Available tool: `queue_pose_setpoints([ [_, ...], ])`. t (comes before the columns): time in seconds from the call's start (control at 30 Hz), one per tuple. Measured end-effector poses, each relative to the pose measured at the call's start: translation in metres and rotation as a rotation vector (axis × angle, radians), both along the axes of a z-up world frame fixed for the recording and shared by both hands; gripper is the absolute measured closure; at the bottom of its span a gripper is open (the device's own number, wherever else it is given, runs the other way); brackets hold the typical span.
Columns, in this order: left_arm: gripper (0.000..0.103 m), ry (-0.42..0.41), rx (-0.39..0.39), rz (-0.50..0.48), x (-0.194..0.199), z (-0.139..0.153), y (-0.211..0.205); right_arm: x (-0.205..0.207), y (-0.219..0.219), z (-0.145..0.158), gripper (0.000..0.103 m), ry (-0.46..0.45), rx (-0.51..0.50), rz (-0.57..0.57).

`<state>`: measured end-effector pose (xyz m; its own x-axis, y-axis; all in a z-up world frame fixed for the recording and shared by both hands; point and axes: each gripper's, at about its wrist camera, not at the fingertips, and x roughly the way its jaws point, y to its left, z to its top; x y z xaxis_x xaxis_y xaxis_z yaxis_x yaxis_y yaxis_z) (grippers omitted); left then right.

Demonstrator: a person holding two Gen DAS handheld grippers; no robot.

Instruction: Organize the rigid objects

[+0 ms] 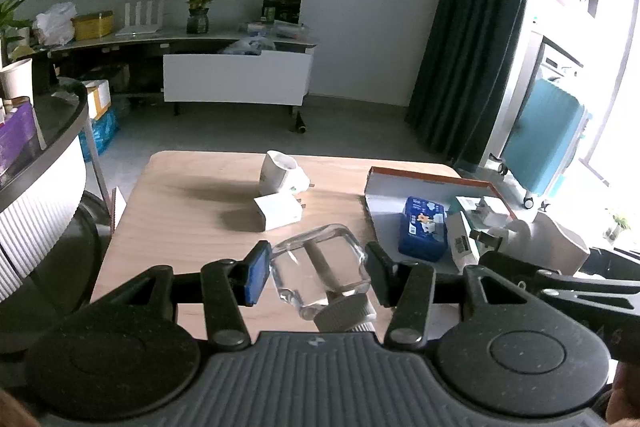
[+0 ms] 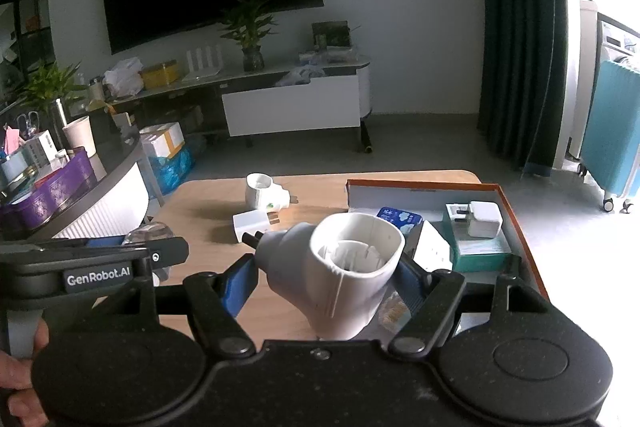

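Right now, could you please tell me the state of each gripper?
Left gripper: closed on the clear glass bottle.
Right gripper: closed on the white plug adapter.

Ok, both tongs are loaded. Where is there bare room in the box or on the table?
The box is bare only along its far wall, behind the blue pack; nearer, it is crowded with the teal carton and charger. The table is bare left of the two adapters.

The left gripper (image 1: 316, 267) holds a glass bottle (image 1: 320, 267) between its 2 fingers. The right gripper (image 2: 326, 273) clamps a white adapter (image 2: 344, 267).
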<state>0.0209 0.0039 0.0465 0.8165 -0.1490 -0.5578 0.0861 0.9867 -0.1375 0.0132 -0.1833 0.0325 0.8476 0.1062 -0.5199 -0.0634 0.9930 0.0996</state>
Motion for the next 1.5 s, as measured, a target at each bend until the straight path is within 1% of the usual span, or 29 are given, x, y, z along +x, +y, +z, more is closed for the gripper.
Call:
queue_pose_setpoints([
  [0.7,0.051,0.003,0.002,-0.057,-0.003,0.000,-0.022,-0.007,-0.017,0.001,0.017,-0.003,0.000,-0.043],
  [1.5,0.051,0.011,0.007,-0.153,-0.004,-0.005,-0.064,-0.023,-0.049,0.001,0.017,-0.011,-0.006,-0.131],
])
